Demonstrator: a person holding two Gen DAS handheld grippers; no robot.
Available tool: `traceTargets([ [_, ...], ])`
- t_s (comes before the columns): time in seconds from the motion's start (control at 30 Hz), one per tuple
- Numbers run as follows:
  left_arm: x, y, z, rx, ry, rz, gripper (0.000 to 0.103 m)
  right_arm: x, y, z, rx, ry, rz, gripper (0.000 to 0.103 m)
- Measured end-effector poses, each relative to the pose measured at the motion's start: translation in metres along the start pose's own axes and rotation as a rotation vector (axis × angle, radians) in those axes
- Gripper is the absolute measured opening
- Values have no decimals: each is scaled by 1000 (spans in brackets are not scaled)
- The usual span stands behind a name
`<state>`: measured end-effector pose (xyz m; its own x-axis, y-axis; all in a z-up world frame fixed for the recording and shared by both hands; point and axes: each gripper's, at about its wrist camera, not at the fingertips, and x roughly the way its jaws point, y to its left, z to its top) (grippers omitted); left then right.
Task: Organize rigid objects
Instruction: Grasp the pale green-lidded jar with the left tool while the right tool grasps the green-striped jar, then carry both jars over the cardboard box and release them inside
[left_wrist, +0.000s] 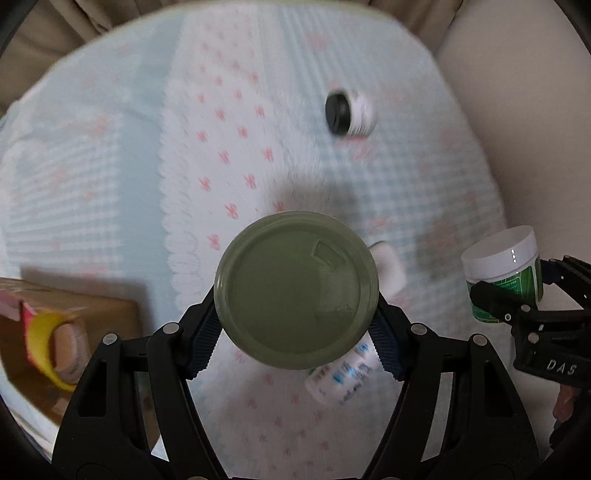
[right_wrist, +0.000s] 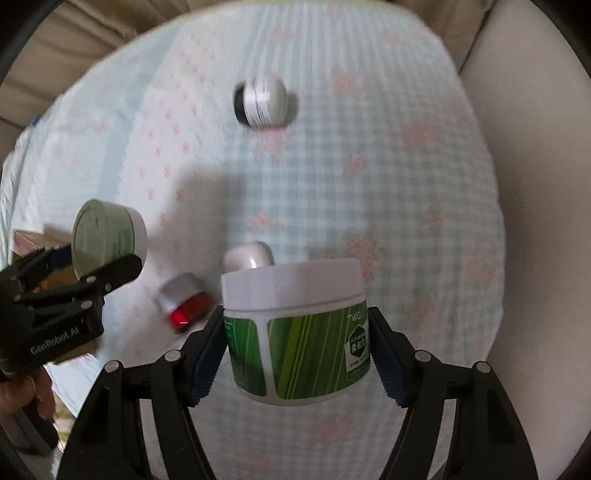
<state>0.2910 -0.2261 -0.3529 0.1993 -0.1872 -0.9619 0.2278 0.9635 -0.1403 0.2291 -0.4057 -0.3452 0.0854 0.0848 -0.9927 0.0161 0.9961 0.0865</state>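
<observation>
A bed (right_wrist: 424, 184) with a light blue checked cover holds a small black-capped jar (right_wrist: 263, 99) on its side, a white case (right_wrist: 248, 255) and a red-bottomed jar (right_wrist: 184, 298).

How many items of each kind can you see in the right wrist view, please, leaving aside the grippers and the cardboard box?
Wide round jars: 2 (olive-green-lidded white jar, white-lidded plastic jar with green label)
Small bottles: 2 (white bottle with black cap, silver-and-red small bottle)
Rounded cases: 1 (smooth white rounded case)
Total: 5
</observation>
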Motion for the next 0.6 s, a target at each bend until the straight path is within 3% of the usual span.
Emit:
traceTargets([
  [0.17, -80, 3, -11, -1, -121, -3, 68, -69, 18, 10, 9, -106, -7, 68],
  [0.33, -169, 21, -39, -17, -243, 9, 68, -145, 53, -9, -7, -241, 20, 68],
  [0.6, -255, 82, -97, -88, -331, 71, 68, -199, 122, -38, -72, -343, 113, 68],
])
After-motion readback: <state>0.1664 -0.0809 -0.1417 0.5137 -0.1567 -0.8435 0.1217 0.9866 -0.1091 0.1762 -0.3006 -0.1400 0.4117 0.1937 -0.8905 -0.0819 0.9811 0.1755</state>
